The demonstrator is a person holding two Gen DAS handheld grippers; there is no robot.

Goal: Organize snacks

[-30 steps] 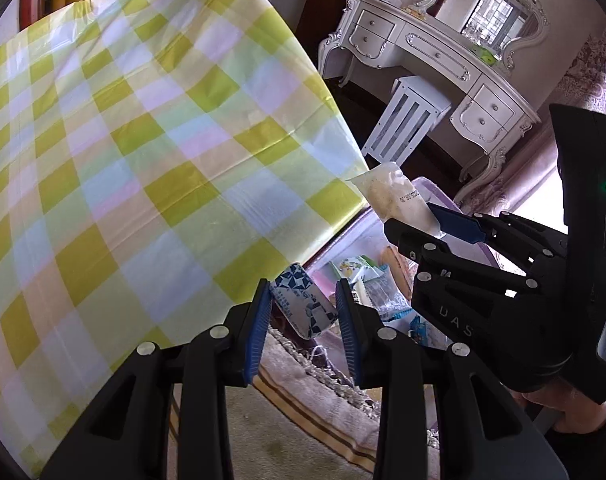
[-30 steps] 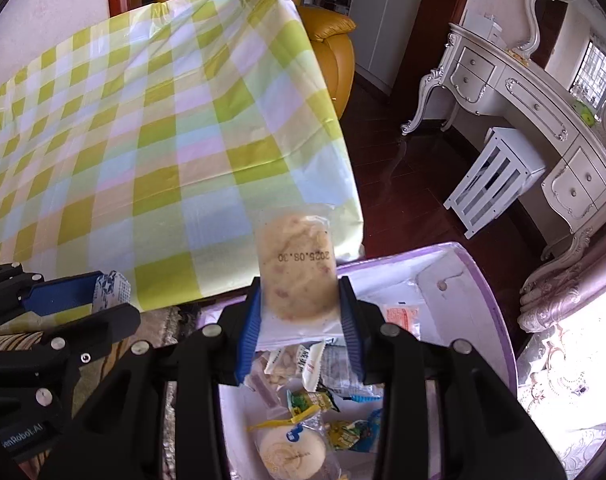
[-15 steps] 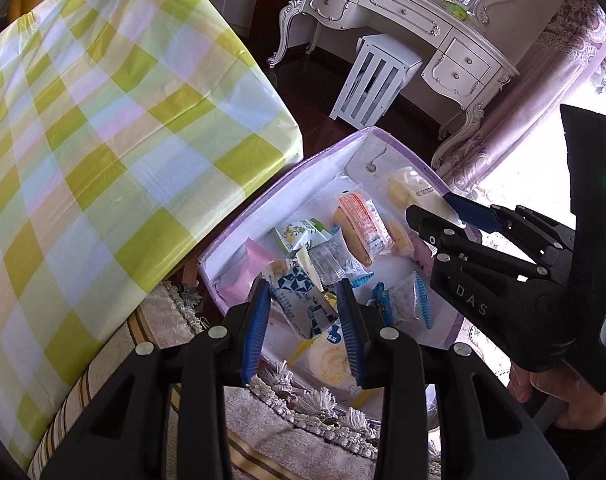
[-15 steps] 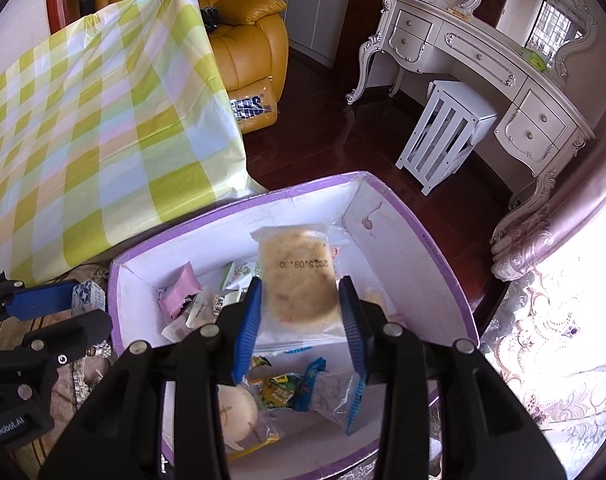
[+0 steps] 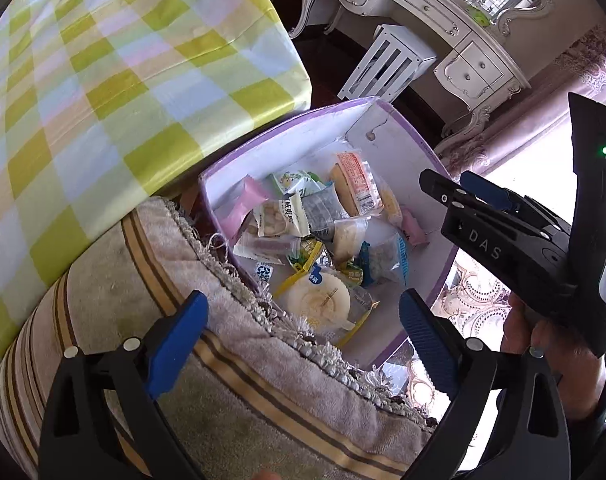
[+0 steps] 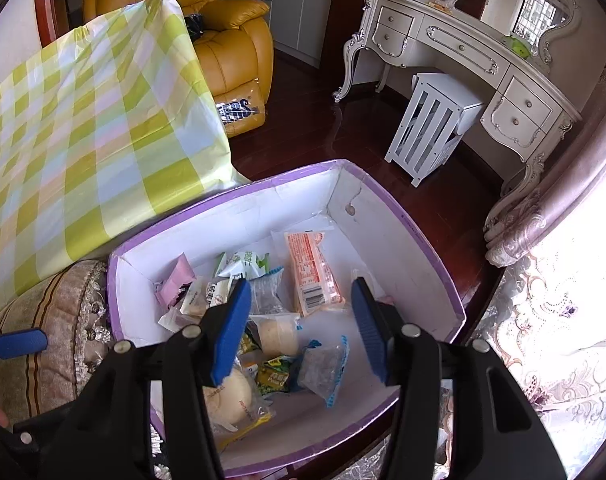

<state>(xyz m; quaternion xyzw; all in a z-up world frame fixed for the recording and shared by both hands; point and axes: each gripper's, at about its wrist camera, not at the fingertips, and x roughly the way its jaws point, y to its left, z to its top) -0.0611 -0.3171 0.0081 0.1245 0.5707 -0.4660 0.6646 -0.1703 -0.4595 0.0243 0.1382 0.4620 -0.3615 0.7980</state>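
A purple-rimmed white box (image 6: 419,236) (image 5: 287,152) sits beside the table and holds several wrapped snacks. Among them are an orange-labelled bread pack (image 6: 313,276) (image 5: 357,184), a round cake pack (image 5: 319,300) (image 6: 227,396), a pale bun pack (image 6: 279,336) and a blue-white packet (image 5: 264,271). My left gripper (image 5: 303,332) is open and empty, above the box's near edge and a fringed cushion. My right gripper (image 6: 299,328) is open and empty, right above the snacks in the box; it also shows in the left wrist view (image 5: 463,188).
A table with a yellow-green checked cloth (image 5: 103,92) (image 6: 83,140) stands left of the box. A striped fringed cushion (image 5: 243,380) lies under the left gripper. A white stool (image 6: 431,128), a dressing table (image 6: 483,64) and a yellow armchair (image 6: 231,48) stand on the dark floor beyond.
Both grippers moved from the table to over the box and opened. The left let go of the blue-white packet and the right let go of the bun pack; both lie in the box.
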